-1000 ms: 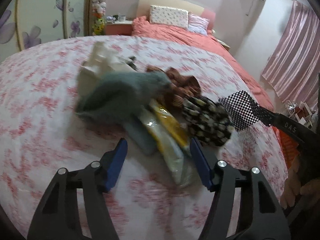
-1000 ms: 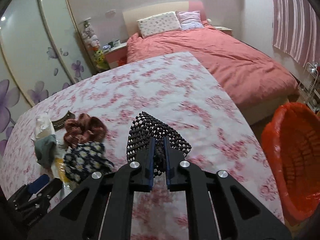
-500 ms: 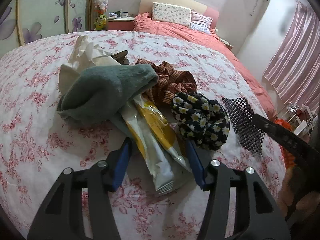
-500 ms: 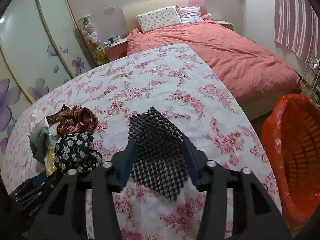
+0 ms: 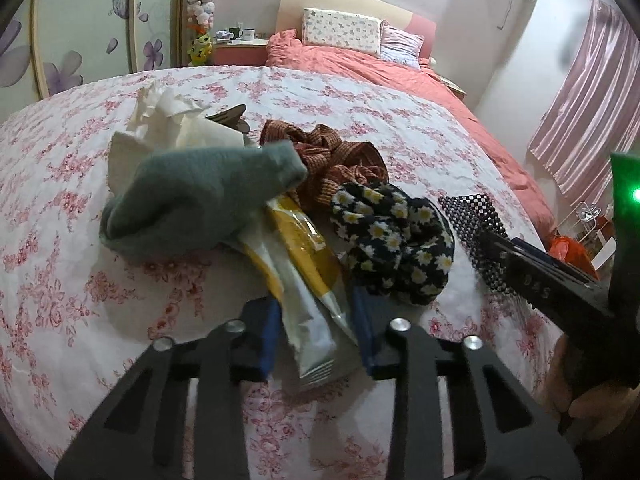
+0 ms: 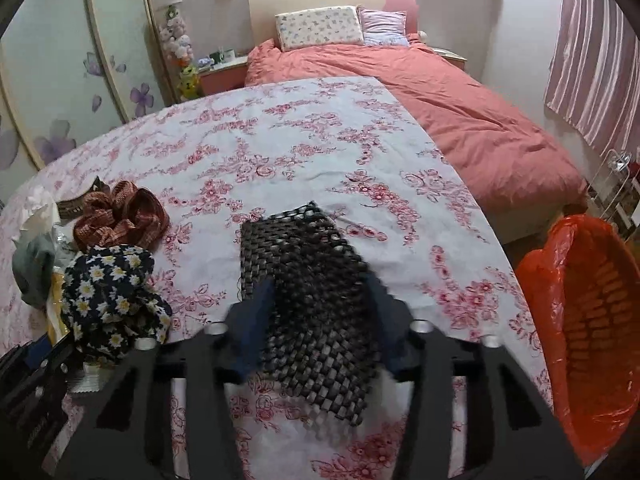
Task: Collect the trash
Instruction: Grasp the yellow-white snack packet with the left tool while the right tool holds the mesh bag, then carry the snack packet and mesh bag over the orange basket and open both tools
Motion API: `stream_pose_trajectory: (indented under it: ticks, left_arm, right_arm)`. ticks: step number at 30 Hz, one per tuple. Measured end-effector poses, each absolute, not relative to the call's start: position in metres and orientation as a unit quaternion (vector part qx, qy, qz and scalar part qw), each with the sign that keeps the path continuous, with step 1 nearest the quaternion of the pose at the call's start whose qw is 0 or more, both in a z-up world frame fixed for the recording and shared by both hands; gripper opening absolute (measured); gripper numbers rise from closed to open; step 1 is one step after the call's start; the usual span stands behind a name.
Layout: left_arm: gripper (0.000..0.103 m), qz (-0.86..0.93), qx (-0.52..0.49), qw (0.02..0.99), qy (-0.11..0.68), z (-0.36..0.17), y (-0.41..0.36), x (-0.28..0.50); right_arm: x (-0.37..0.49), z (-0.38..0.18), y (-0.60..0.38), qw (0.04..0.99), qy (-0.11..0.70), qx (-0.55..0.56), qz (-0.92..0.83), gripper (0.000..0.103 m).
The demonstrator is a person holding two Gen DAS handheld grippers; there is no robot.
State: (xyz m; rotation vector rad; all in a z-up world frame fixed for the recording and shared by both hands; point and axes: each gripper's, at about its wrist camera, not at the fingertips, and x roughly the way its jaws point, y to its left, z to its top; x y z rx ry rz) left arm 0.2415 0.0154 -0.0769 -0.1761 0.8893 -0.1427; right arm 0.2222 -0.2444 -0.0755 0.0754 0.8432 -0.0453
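A yellow and white snack wrapper (image 5: 304,264) lies on the floral sheet, its top end under a grey sock (image 5: 192,200). My left gripper (image 5: 316,304) is closing on the wrapper's lower end, and both blue pads meet its sides. A black checkered mesh mat (image 6: 304,248) lies flat further right. My right gripper (image 6: 320,284) is closing over the mat, which fills the gap between the pads. Crumpled white tissue (image 5: 168,120) sits behind the sock.
A brown scrunchie (image 5: 332,152) and a black daisy-print scrunchie (image 5: 396,240) lie beside the wrapper. An orange-lined bin (image 6: 592,312) stands off the bed's right edge. A pink duvet (image 6: 440,92) and pillows are beyond, and a flowered wardrobe (image 6: 100,92) at left.
The left jaws narrowed from wide open onto the wrapper. The right gripper let the pinched mesh drop flat, opened wide, and is now narrower around it.
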Motion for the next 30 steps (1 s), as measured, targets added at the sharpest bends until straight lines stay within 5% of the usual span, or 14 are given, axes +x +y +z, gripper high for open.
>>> stream_pose_trajectory:
  ticks: [4,30]
  left_arm:
    - [0.022,-0.075,-0.078,0.899,0.423,-0.072,0.017,0.241]
    - [0.015,-0.120,-0.046,0.939,0.319,0.031,0.024,0.205]
  right_arm:
    - [0.217,-0.075,-0.256,0.912,0.407,0.051,-0.019,0.011]
    - [0.155,0.007,-0.286,0.945,0.302,0.125,0.018,0.009]
